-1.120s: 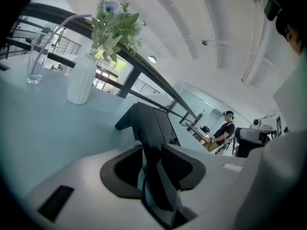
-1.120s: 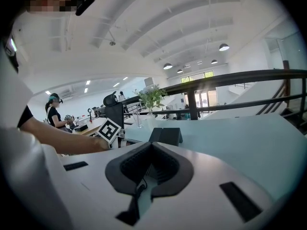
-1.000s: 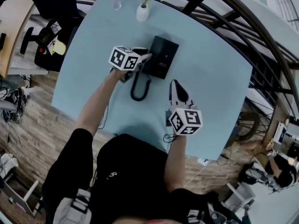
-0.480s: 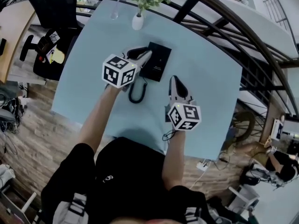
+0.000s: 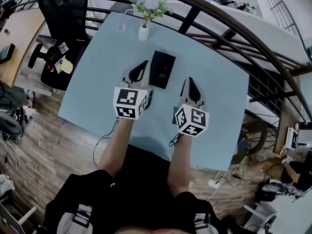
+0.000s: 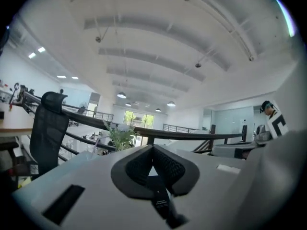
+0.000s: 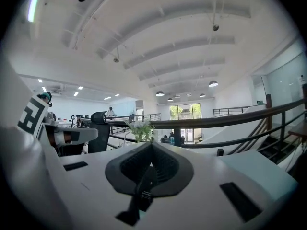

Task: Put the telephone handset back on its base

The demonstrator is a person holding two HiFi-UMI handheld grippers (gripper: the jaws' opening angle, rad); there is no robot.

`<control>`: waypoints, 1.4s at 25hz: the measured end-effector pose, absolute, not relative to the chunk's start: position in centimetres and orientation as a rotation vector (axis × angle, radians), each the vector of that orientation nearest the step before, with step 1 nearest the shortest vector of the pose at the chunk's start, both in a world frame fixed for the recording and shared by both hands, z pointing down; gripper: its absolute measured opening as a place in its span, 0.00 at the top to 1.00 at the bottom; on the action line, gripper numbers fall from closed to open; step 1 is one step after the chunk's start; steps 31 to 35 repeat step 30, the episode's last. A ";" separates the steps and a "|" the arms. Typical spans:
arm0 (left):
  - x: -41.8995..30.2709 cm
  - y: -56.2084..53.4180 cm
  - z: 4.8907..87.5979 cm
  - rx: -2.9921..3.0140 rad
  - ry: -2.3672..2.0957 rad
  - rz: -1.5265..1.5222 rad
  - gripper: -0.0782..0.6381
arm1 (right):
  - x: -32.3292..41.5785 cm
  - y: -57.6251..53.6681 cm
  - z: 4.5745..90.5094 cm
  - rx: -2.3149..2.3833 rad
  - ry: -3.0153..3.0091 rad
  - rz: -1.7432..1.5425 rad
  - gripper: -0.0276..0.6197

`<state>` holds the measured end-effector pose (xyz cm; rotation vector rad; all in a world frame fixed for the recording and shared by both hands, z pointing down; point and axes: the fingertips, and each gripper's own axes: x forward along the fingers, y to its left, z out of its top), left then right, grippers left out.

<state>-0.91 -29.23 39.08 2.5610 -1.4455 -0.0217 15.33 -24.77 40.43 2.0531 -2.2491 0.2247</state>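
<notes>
The black telephone (image 5: pixel 162 69) lies flat on the light blue table (image 5: pixel 97 82), toward the far side. I cannot tell its handset apart from the base in the head view. My left gripper (image 5: pixel 143 64) hovers just left of the phone, jaws shut with nothing between them. My right gripper (image 5: pixel 189 81) hangs to the phone's right and nearer to me, also shut and empty. Both gripper views point up over the table: the left gripper (image 6: pixel 153 158) and the right gripper (image 7: pixel 150 153) each show pads closed together, and the phone is out of sight in both.
A white vase with a plant (image 5: pixel 144 30) and a clear glass (image 5: pixel 121 26) stand at the table's far edge. A black office chair (image 5: pixel 63 13) is beyond the far left corner. A dark railing (image 5: pixel 234 30) curves behind the table. A thin cable (image 5: pixel 105 140) hangs off the near edge.
My left gripper has pulled back from the phone's left side toward me and its jaws have shut empty. The coiled cord loop is now hidden under it. The right gripper has barely shifted.
</notes>
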 end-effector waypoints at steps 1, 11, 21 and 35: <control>-0.7 -28.5 38.9 2.573 -1.458 -0.014 0.89 | 15.3 -24.6 40.0 2.054 -2.260 0.213 0.97; 0.1 -24.8 39.1 2.603 -1.491 0.045 0.89 | 13.7 -23.5 39.0 1.995 -2.343 0.179 0.97; -1.2 -24.2 39.3 2.594 -1.493 0.045 0.89 | 11.3 -22.7 38.6 1.940 -2.370 0.125 0.97; 0.1 -24.2 39.8 2.603 -1.452 0.043 0.89 | 10.5 -22.8 39.1 1.900 -2.391 0.096 0.97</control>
